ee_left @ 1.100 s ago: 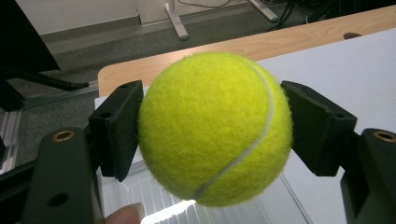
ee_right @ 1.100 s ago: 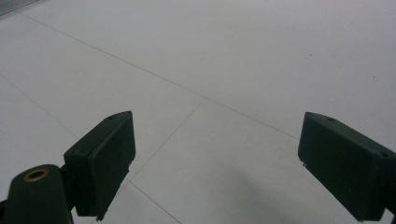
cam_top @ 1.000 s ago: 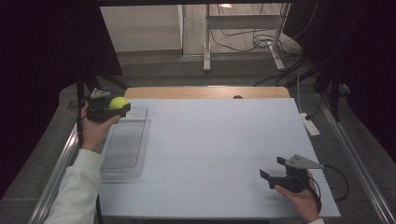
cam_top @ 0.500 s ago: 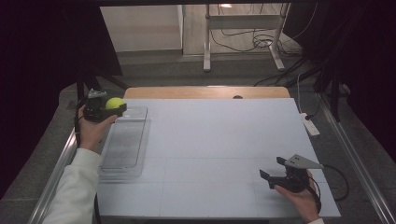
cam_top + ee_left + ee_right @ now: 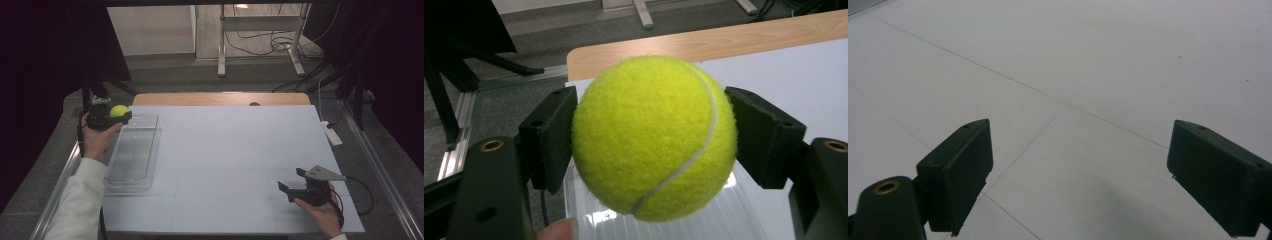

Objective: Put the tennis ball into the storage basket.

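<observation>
A yellow-green tennis ball (image 5: 119,110) (image 5: 655,137) is clamped between the black jaws of my left gripper (image 5: 116,115) (image 5: 651,142), which is shut on it. The ball hangs just above the far left corner of a clear plastic tray (image 5: 132,151) (image 5: 659,227) on the white table (image 5: 240,150). My right gripper (image 5: 292,181) (image 5: 1078,175) rests low over the table's near right part, jaws wide open with nothing between them.
A wooden strip (image 5: 220,98) runs along the table's far edge. A white power strip (image 5: 332,133) lies off the right edge. Metal rails flank the table, and a stand (image 5: 260,37) with cables is on the floor beyond.
My left gripper has shifted slightly left and toward the far end with the ball. The right gripper has not moved.
</observation>
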`<action>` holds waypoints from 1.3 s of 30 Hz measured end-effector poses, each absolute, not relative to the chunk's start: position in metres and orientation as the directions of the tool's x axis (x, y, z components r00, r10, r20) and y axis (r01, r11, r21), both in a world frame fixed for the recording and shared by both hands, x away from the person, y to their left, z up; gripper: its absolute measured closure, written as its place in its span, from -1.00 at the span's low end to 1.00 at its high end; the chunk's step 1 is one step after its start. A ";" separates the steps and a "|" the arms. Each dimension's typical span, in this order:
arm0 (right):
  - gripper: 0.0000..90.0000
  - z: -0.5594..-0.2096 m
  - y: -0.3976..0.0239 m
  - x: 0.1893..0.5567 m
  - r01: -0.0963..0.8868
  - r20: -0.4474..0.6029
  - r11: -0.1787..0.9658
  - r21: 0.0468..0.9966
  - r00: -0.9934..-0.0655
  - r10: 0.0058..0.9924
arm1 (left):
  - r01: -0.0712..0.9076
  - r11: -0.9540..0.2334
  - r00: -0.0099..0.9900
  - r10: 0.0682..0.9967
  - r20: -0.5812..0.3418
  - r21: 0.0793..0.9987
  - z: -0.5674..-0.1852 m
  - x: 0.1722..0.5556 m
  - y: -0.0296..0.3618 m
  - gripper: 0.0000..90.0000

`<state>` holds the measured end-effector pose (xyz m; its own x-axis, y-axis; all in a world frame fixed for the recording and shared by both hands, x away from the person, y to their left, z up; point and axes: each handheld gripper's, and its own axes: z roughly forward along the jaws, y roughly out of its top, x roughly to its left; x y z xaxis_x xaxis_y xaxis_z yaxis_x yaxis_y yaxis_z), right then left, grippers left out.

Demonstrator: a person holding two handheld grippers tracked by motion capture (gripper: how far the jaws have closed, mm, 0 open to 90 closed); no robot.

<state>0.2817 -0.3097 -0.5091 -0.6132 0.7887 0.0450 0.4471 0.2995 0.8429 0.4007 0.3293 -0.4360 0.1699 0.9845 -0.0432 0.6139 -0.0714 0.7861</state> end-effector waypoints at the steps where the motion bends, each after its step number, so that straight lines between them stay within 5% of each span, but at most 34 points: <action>1: -0.76 -0.509 -0.310 0.282 0.447 0.045 0.299 0.843 -0.613 0.789 | 0.617 -0.071 0.166 0.985 -0.041 0.784 -0.437 0.402 0.330 -0.42; 39: -0.76 -0.510 -0.310 0.282 0.448 0.044 0.302 0.842 -0.613 0.789 | 0.652 -0.084 0.168 0.985 -0.037 0.753 -0.448 0.412 0.325 -0.42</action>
<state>0.2819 -0.3098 -0.5095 -0.6132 0.7887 0.0436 0.4481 0.3019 0.8415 0.4124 0.3248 -0.4480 0.1684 0.9850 -0.0365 0.6521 -0.0836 0.7535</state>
